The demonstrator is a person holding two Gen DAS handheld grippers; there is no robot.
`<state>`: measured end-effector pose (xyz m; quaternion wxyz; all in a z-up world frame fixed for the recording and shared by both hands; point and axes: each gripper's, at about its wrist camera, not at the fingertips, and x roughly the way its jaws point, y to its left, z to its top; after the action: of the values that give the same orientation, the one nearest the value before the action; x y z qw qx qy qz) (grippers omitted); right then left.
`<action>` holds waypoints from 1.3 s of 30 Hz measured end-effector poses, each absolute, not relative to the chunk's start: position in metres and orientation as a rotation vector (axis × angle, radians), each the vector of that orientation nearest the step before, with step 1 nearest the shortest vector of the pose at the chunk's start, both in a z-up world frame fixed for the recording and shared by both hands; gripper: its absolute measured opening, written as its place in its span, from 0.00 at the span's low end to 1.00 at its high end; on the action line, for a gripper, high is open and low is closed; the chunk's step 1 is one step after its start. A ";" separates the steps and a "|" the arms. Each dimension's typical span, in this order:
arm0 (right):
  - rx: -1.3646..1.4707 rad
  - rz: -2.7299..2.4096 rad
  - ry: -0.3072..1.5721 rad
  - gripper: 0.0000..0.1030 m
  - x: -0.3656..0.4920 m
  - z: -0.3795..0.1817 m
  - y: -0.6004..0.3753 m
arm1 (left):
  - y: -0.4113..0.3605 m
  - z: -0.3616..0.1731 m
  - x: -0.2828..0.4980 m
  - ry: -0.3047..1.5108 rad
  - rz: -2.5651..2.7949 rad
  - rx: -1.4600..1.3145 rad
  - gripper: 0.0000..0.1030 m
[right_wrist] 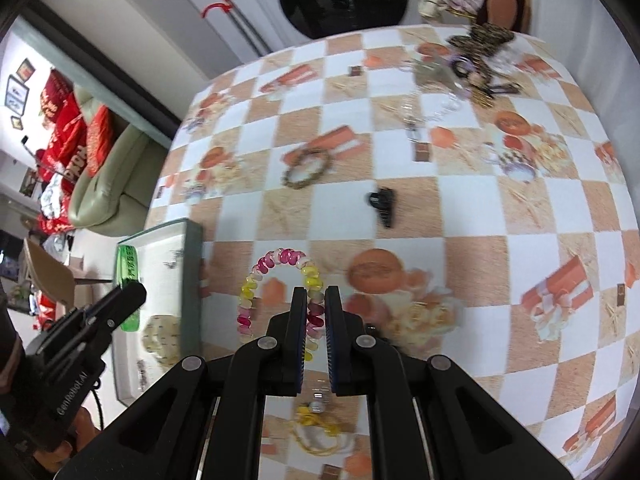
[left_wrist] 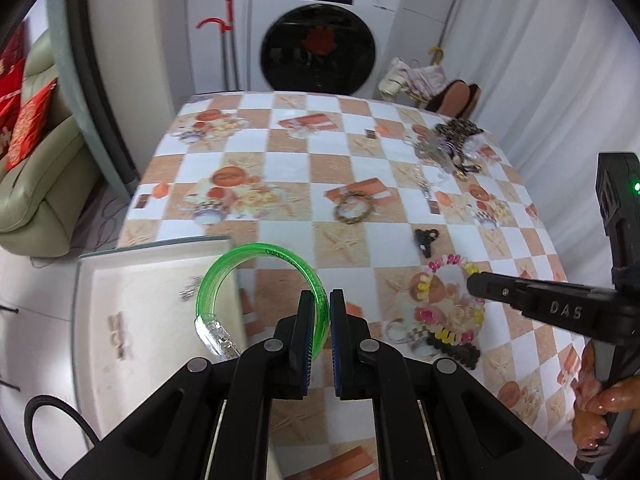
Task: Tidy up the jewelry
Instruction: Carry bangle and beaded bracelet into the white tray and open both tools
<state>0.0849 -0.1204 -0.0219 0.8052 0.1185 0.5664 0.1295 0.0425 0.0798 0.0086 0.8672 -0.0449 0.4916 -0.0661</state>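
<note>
My left gripper [left_wrist: 323, 300] is shut on a clear green bangle [left_wrist: 224, 272] and holds it over the right edge of a white jewelry box [left_wrist: 132, 292]. The bangle also shows in the right wrist view [right_wrist: 128, 268], above the box [right_wrist: 192, 280]. My right gripper [right_wrist: 316, 300] is shut on a pink, yellow and white spiral hair tie [right_wrist: 260, 272], lifted a little above the tablecloth. In the left wrist view the right gripper [left_wrist: 476, 284] reaches in from the right at that hair tie [left_wrist: 432, 276].
On the checkered tablecloth [left_wrist: 288, 168] lie a brown beaded bracelet [left_wrist: 354, 206], a small black clip [left_wrist: 426, 240], a dark hair tie [left_wrist: 456, 350] and a jewelry pile at far right [left_wrist: 448, 148]. Yellow jewelry [right_wrist: 316, 428] lies near me. A washing machine [left_wrist: 320, 40] stands behind.
</note>
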 end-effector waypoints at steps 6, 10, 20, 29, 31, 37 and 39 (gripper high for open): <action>0.242 0.357 1.201 0.09 0.087 -0.007 -0.079 | 0.121 0.011 0.023 1.024 -0.055 -0.132 0.12; 0.211 0.419 1.189 0.09 0.089 0.002 -0.046 | 0.149 0.008 0.009 1.025 0.010 -0.155 0.12; 0.145 0.571 1.186 0.09 0.105 0.009 0.042 | 0.207 -0.017 -0.015 1.049 0.151 -0.189 0.12; 0.032 0.573 1.233 0.09 0.135 -0.030 0.099 | 0.231 -0.056 -0.009 1.099 0.221 -0.180 0.12; 0.021 0.556 1.249 0.09 0.140 -0.043 0.102 | 0.232 -0.063 -0.005 1.104 0.225 -0.170 0.12; -0.004 0.521 1.288 0.09 0.148 -0.077 0.108 | 0.231 -0.086 0.009 1.135 0.226 -0.101 0.12; -0.014 0.514 1.292 0.09 0.150 -0.083 0.110 | 0.230 -0.093 0.012 1.151 0.225 -0.081 0.12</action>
<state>0.1500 0.1101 -0.0833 0.7679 -0.0066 0.5951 0.2368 0.0122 0.2302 -0.0933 0.8321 -0.0384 0.5431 0.1060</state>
